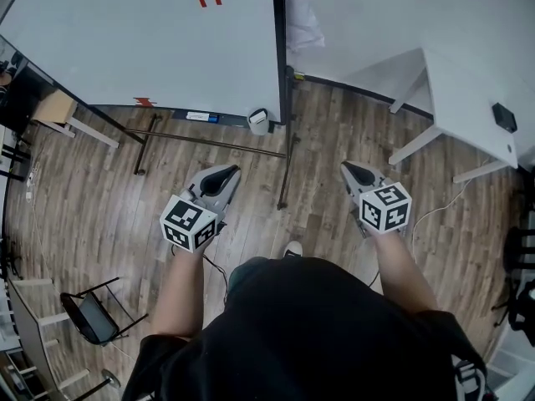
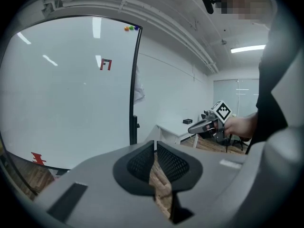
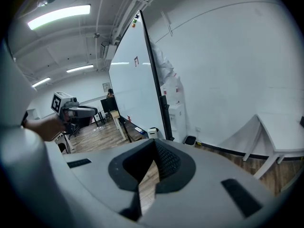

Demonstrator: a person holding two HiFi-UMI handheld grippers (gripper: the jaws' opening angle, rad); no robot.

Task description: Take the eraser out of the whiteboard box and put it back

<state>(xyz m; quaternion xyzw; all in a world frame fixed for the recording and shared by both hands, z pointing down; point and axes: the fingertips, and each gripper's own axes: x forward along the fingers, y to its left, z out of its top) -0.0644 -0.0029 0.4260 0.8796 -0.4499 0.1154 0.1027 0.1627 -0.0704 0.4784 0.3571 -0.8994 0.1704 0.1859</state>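
Note:
The whiteboard point(image 1: 150, 40) stands ahead on a wheeled frame. A small white box point(image 1: 259, 121) hangs at its lower right corner, and the right gripper view shows the box point(image 3: 152, 132) beside the board's post. I cannot make out the eraser in it. My left gripper point(image 1: 224, 174) hovers over the floor well short of the box, shut with nothing between its jaws point(image 2: 155, 144). My right gripper point(image 1: 353, 170) is held to the right at the same height, also shut and empty point(image 3: 154, 142). Each gripper shows in the other's view, off to the side.
A white table point(image 1: 468, 107) with a small black item point(image 1: 503, 117) stands at the right. A black chair point(image 1: 94, 317) sits at the lower left, a small desk point(image 1: 54, 107) at the far left. The board's tray point(image 1: 201, 116) holds a flat blue-and-white item.

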